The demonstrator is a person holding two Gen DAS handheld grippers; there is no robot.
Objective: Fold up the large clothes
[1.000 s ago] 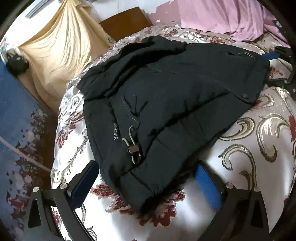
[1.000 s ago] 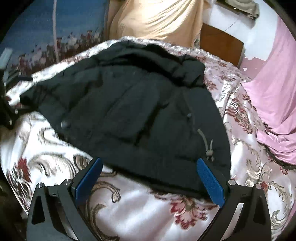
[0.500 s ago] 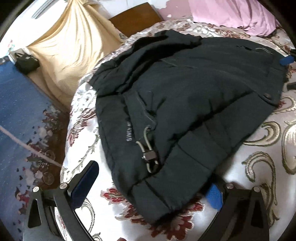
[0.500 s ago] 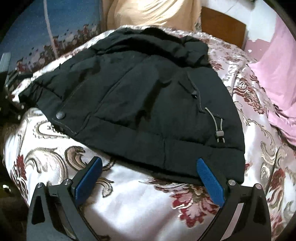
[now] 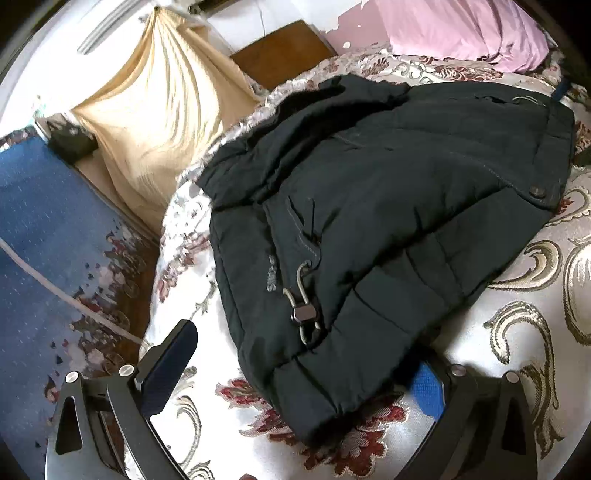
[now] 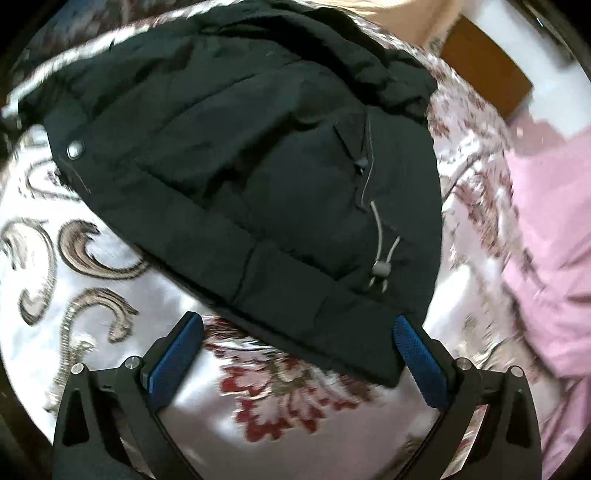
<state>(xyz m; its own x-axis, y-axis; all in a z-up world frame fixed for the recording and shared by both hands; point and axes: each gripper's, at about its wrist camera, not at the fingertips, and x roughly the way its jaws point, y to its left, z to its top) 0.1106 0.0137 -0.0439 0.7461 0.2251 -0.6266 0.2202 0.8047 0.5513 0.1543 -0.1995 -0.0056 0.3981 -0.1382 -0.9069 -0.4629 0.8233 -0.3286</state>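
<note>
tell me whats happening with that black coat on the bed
A person holds a two-finger gripper in each hand over a black padded jacket lying on a floral satin bedspread. Both the left gripper and the right gripper are open at the jacket's near hem, one toward each corner. Neither has closed on the fabric yet, so this fold has not begun.

a home bedroom: a satin floral bedspread (image 5: 517, 369) covers the bed, pink bedding (image 5: 461, 29) is piled behind, a yellow draped curtain (image 5: 155, 110) hangs beside it.
</note>
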